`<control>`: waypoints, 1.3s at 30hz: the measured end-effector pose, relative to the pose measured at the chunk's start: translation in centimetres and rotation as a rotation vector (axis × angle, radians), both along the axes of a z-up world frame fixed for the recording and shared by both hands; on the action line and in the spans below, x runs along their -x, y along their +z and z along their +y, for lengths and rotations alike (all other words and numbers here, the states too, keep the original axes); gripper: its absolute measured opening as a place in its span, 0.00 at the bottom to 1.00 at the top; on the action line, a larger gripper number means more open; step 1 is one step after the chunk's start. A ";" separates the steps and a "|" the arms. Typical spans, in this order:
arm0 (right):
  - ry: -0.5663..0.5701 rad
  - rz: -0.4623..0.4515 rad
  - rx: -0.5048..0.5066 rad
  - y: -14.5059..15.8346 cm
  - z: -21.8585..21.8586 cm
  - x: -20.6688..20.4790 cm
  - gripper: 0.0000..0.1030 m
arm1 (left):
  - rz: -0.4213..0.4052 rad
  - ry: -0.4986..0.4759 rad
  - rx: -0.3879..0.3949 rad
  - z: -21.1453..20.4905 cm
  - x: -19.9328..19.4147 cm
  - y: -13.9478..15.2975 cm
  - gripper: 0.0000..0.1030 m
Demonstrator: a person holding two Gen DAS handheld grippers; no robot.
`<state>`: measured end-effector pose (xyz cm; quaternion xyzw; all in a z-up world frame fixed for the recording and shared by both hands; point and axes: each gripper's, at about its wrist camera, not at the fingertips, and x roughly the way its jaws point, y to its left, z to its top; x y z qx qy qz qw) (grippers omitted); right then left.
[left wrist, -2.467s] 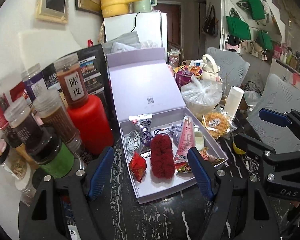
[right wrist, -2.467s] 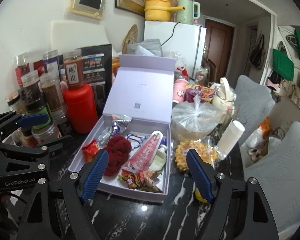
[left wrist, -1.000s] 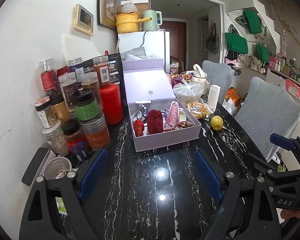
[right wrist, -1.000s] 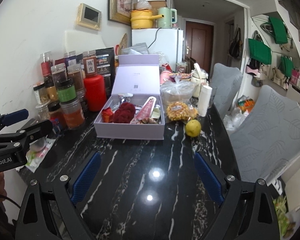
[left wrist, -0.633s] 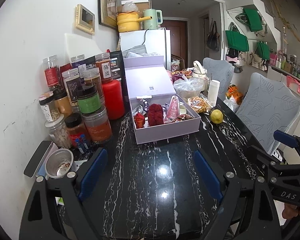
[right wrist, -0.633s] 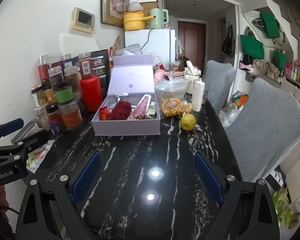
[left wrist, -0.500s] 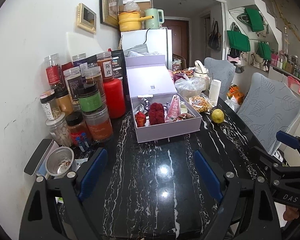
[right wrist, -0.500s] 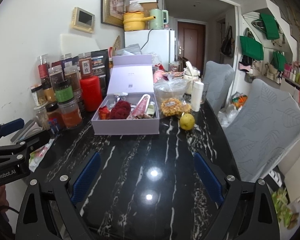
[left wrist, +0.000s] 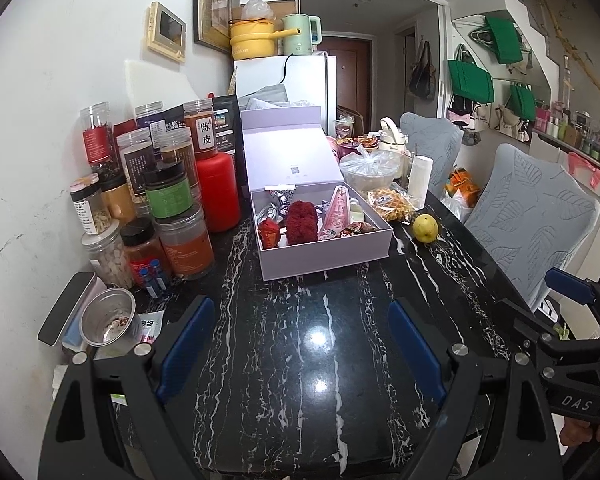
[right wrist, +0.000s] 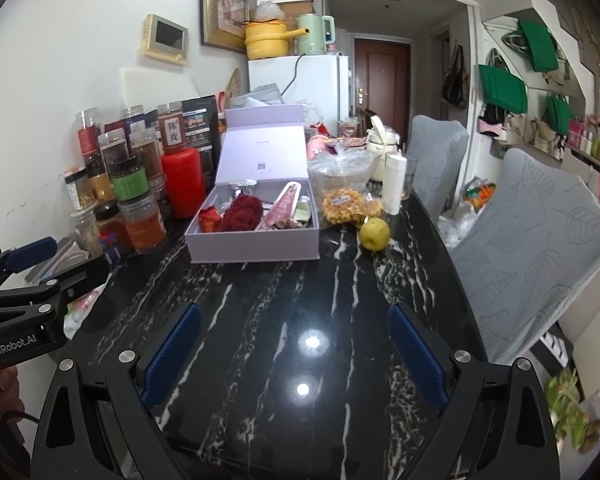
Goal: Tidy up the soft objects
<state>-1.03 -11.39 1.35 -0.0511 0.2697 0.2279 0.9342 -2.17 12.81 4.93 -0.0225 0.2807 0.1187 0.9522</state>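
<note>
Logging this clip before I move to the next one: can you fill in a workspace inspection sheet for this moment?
Surface: black marble table, glossy, near half bare.
Job's things: open lilac box holding a red fluffy ball, a pink tube and small packets.
Clutter: spice jars and a red canister along the wall; yellow fruit, waffle packet, bagged bowl.
Grippers: left gripper and right gripper both open, holding nothing, short of the box.
Cables: black cord down the fridge.
Surroundings: two grey chairs, green bags on the wall.
</note>
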 end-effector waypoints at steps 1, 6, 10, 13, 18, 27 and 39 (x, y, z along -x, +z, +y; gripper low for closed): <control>-0.003 0.001 0.000 0.0 -0.1 0.0 0.93 | 0.000 -0.001 -0.001 0.0 0.0 0.0 0.87; -0.003 0.001 0.004 -0.1 -0.1 0.0 0.93 | 0.003 -0.005 -0.002 -0.1 0.0 -0.1 0.87; -0.002 -0.001 0.006 -0.2 -0.1 0.1 0.93 | 0.004 -0.007 0.000 -0.1 0.0 -0.1 0.87; -0.003 -0.005 0.006 -0.2 -0.1 0.1 0.93 | 0.004 -0.009 0.001 -0.1 0.0 -0.1 0.87; -0.002 -0.007 0.007 -0.1 0.0 0.3 0.93 | 0.002 -0.007 0.007 0.0 0.1 -0.1 0.87; 0.000 -0.012 0.012 0.0 0.0 0.5 0.93 | 0.001 -0.014 0.008 0.1 0.2 0.0 0.87; 0.003 -0.016 0.018 0.0 0.1 0.6 0.94 | 0.009 -0.017 0.009 0.1 0.2 -0.2 0.87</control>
